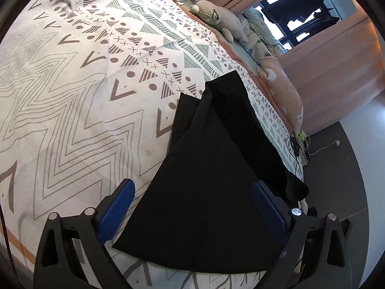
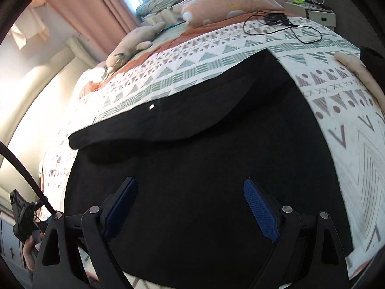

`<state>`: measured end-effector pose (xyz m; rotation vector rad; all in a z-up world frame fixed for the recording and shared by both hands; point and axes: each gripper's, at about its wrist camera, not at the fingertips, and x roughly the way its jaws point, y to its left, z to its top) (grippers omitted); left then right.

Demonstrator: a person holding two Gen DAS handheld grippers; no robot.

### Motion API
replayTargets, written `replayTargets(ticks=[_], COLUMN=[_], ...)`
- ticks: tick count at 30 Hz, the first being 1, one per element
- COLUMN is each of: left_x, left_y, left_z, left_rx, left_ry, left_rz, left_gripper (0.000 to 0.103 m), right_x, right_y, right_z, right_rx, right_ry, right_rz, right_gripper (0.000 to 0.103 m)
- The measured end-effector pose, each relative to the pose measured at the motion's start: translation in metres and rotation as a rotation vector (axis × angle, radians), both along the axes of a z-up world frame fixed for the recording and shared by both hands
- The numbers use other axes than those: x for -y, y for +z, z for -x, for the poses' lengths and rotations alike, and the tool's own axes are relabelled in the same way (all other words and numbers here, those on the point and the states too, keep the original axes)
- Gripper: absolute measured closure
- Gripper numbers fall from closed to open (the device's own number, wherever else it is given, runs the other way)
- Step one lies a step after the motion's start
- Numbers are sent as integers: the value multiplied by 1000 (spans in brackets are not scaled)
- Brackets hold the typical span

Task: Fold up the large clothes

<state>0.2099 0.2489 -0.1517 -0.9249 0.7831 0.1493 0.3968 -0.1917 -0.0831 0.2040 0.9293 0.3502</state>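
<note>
both pairs of fingers stand wide apart, holding nothing: your left gripper (image 1: 192, 204) and right gripper (image 2: 190, 204) hover over the black garment (image 2: 204, 168) spread on the patterned bedspread (image 1: 72, 96). it looks soft, limp and light; pinch a near corner or hem, not the middle.

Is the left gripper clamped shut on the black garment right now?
No, the left gripper has its blue fingers spread wide above the black garment.

Home bedroom: patterned bedspread (image 1: 72, 96), plush toy (image 1: 216, 16), pink curtains (image 1: 336, 60).
</note>
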Motion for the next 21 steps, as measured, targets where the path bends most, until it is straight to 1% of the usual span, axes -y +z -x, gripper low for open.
replayTargets(ticks=[5,7,11,13,16,18,21], left_x=[1,0,0,1,-1,-2,-1], left_y=[-15,-20,-24,-23,-25,-28,-31], left_z=[22,29,42,46,52,57,61], left_rx=[-11,-18,-23,-21,-17,-18,-7], left_ry=[10,12,6,2,3,3,-5], left_rz=[33,43,60,60,69,79,95], left_gripper=[6,6,7,8,13,21,22], right_x=[-25,-38,-50,-57,-67,-70,-69], right_y=[-1,2,12,12,3,-7,-20], right_z=[21,26,28,30,38,45,55], right_rx=[-15,-22,5,3,8,-2,-34], right_ry=[32,59,70,69,61,49,31], right_rz=[14,2,-16,-15,46,86,112], right_gripper=[14,14,14,14,14,14,14])
